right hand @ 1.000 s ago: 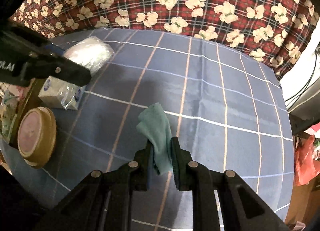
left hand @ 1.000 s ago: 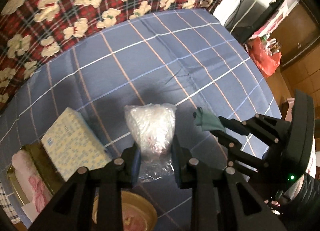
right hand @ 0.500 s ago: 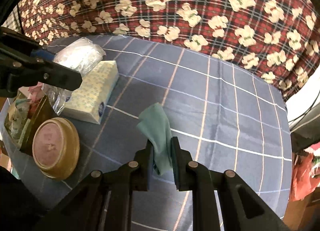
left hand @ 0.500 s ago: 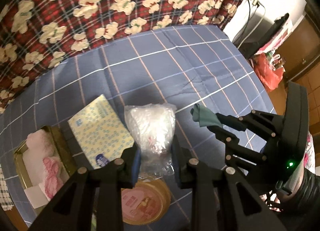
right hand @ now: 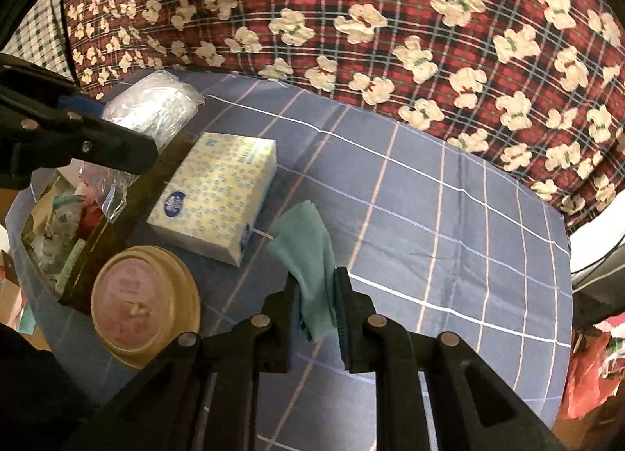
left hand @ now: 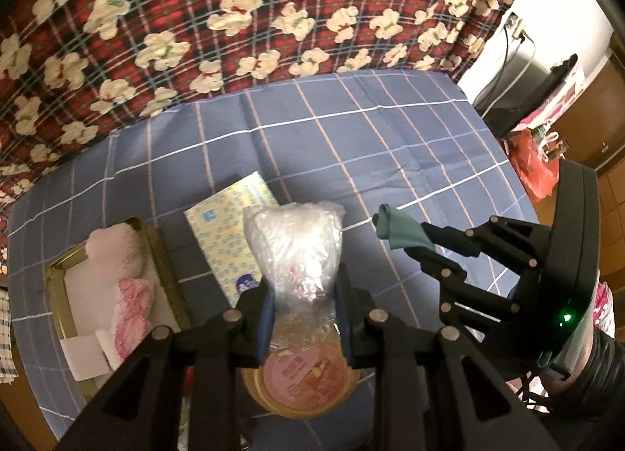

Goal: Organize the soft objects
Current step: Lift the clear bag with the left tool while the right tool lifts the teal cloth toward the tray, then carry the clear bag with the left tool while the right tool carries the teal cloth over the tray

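1. The left claw (left hand: 304, 295) is closed on a clear plastic bag (left hand: 297, 248). The jaws stay a little apart because the bag fills the gap between them.
2. The bag is crinkled and shiny, with something white and soft inside. It is held in the air above the table (left hand: 351, 138), over a round tin (left hand: 300, 380).
3. The right claw (right hand: 316, 298) is closed almost fully on a green cloth (right hand: 308, 255). The cloth is thin and soft, and its folded end sticks up and forward from the jaws.
4. The cloth hangs above the table, near a tissue pack (right hand: 215, 189) but not touching it.
5. The tissue pack is a soft block in pale yellow wrap with small blue dots. It lies flat on the table.
6. The round tin is golden with a pink label on its lid. It stands just beside the tissue pack.
7. A gold tray (left hand: 164, 255) lies to the left of the pack. In it are fluffy pink and white things (left hand: 117, 255).
8. The table has a blue checked cover with thin white and orange lines. Behind it hangs a red plaid blanket (left hand: 273, 21) with cream bears.
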`<state>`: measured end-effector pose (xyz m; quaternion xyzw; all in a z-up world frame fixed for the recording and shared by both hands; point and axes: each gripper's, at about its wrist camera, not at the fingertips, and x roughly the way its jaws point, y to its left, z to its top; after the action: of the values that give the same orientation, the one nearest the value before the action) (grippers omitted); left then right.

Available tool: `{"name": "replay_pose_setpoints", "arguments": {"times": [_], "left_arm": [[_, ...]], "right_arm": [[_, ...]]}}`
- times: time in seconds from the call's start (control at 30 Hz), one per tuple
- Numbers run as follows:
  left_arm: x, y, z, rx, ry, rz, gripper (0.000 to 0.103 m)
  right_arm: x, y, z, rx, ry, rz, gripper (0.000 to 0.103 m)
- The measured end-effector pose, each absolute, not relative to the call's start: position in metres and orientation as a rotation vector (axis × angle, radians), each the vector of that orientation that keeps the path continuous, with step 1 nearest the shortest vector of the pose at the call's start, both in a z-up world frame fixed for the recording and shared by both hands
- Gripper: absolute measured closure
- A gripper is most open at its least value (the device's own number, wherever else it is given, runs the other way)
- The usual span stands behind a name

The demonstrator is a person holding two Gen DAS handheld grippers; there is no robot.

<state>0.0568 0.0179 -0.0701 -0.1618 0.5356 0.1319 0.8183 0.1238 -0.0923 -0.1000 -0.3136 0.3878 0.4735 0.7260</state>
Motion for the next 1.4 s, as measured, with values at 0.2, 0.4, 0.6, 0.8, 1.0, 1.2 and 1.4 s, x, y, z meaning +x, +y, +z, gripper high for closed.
{"name": "replay_pose_setpoints", "arguments": {"times": [0.2, 0.4, 0.6, 0.8, 1.0, 1.2, 1.4], "left_arm": [[0.045, 0.027, -0.068, -0.358, 1.133, 0.307, 0.078], [0.036, 0.036, -0.066, -0.367, 1.125, 0.327, 0.078], [0.025, 0.049, -0.065, -0.387, 1.117, 0.353, 0.078], [0.011, 0.064, -0.066, -0.413, 1.111, 0.386, 0.078], [-0.004, 0.077, -0.067, -0.441, 1.107, 0.42, 0.078], [-0.015, 0.089, -0.068, -0.46, 1.101, 0.442, 0.078], [-0.023, 0.097, -0.066, -0.472, 1.091, 0.46, 0.078]], "right_arm": [[0.114, -0.081, -0.097, -0.7, 0.839, 1.07, 0.085], [0.106, -0.07, -0.095, -0.708, 0.825, 1.089, 0.085], [0.099, -0.057, -0.095, -0.72, 0.814, 1.112, 0.085], [0.088, -0.041, -0.097, -0.739, 0.803, 1.147, 0.085], [0.077, -0.024, -0.1, -0.758, 0.795, 1.184, 0.085], [0.067, -0.012, -0.102, -0.774, 0.785, 1.211, 0.085], [0.06, -0.001, -0.101, -0.783, 0.773, 1.23, 0.085]]}}
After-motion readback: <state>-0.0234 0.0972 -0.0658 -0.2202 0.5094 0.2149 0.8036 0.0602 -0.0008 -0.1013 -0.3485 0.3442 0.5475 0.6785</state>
